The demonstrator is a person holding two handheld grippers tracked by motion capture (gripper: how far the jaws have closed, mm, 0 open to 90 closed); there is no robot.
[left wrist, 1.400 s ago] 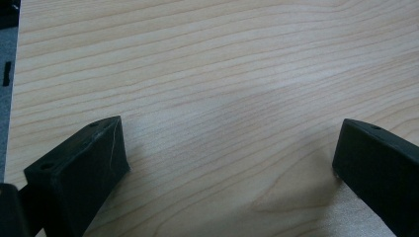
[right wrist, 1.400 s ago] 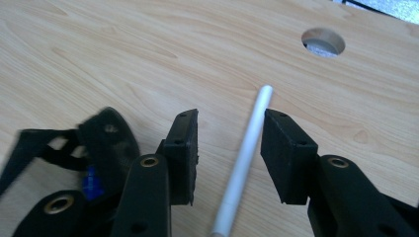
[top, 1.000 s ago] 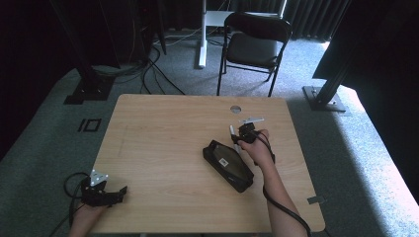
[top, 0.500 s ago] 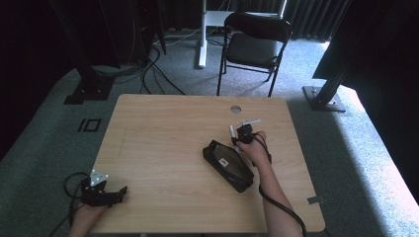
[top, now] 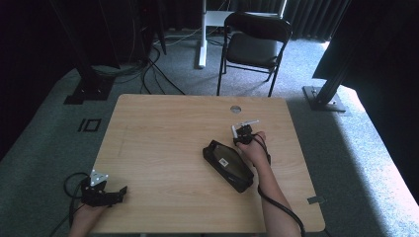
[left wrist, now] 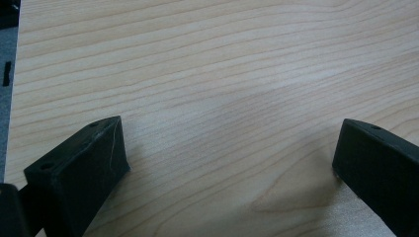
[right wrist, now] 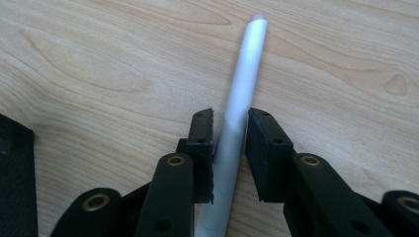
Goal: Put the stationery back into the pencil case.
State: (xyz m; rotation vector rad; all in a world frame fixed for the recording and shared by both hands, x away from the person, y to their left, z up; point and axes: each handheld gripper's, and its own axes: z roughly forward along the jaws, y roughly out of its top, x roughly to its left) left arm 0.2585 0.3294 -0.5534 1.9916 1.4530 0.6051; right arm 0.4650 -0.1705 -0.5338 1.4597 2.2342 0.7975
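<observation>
A slim silver pen [right wrist: 249, 64] lies on the wooden table [top: 163, 133], pointing away from me in the right gripper view. My right gripper [right wrist: 230, 118] has just been closing, and its two black pads now clamp the pen's shaft from both sides. In the high view the right gripper [top: 242, 131] stands just behind a black zip case [top: 228, 164] at the table's right of centre; the case's edge [right wrist: 17, 177] lies left of the jaws. My left gripper [top: 106, 192] rests at the near left corner. Its jaws [left wrist: 232, 143] stand wide apart over bare wood.
A round cable hole [top: 235, 108] sits near the table's far edge. Behind the table stand a black folding chair [top: 254, 47] and a white desk leg [top: 201, 34], with cables on the grey carpet. A dark stand base [top: 323, 98] is off the far right corner.
The right hand has shifted slightly towards the case. The left hand and the case have stayed in place.
</observation>
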